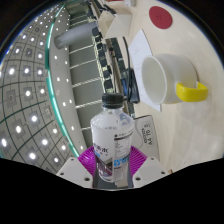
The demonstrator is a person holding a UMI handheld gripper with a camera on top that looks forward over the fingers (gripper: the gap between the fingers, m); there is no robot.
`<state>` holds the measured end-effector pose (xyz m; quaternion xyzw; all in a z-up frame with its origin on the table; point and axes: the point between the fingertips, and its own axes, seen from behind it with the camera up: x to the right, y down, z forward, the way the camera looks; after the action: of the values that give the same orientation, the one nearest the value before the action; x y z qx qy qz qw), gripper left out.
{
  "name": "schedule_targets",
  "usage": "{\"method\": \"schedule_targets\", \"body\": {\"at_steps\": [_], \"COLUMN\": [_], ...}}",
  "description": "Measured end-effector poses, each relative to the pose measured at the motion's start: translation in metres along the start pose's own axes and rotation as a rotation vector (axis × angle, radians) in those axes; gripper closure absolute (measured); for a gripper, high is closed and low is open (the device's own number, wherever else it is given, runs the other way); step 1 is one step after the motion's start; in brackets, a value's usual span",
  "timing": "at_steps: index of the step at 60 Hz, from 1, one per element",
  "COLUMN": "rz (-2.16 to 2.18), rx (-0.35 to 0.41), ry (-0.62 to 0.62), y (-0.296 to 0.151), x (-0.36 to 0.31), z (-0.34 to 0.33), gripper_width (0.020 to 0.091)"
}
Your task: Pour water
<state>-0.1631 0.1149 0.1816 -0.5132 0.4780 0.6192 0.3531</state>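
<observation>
Surface [160,150]: pale cream, smooth top. On it: one white cup [163,76] with yellow handle, lying tilted, well beyond the fingers; one red round disc [161,15] at the far end, beyond the cup.

Handheld gripper [113,163], seen along its own two fingers. Each finger carries a magenta-purple pad [93,158] on its inner face, surface ribbed with fine ridges (the left pad shows more area than the right one). Outside the pads the finger bodies [72,172] are white to light grey, flat-faced and angular, widening toward the base. Finger edges look straight and moulded. No cables, screws or printed markings can be made out on the parts that show. No hand or sleeve of the person appears.
</observation>
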Motion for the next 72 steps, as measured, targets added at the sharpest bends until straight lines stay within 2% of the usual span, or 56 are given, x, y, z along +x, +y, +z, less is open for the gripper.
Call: {"method": "schedule_targets", "body": {"at_steps": [4, 13, 26, 37, 44, 45, 49, 62, 66, 72], "rz": [-0.106, -0.459, -1.083, -1.511, -1.701, -1.725, -1.768, -1.748, -1.743, -1.726], "rx": [-0.014, -0.003, 0.107, 0.168, 0.134, 0.128, 0.087, 0.017, 0.045, 0.049], "ry": [0.010, 0.058, 0.219, 0.448, 0.561, 0.568, 0.598, 0.610, 0.572, 0.554], "y": [0.002, -0.027, -0.126, -0.239, -0.265, -0.283, -0.292, -0.312, -0.311, -0.312], "x": [-0.021, -0.059, -0.103, -0.072, -0.041, -0.023, 0.001, 0.060, 0.056, 0.056], "z": [-0.011, -0.020, -0.061, -0.093, -0.111, -0.103, -0.108, -0.111, -0.109, -0.108], "gripper_width": [0.0706, 0.0705, 0.0704, 0.0704, 0.0705, 0.0704, 0.0704, 0.0690, 0.0688, 0.0608]}}
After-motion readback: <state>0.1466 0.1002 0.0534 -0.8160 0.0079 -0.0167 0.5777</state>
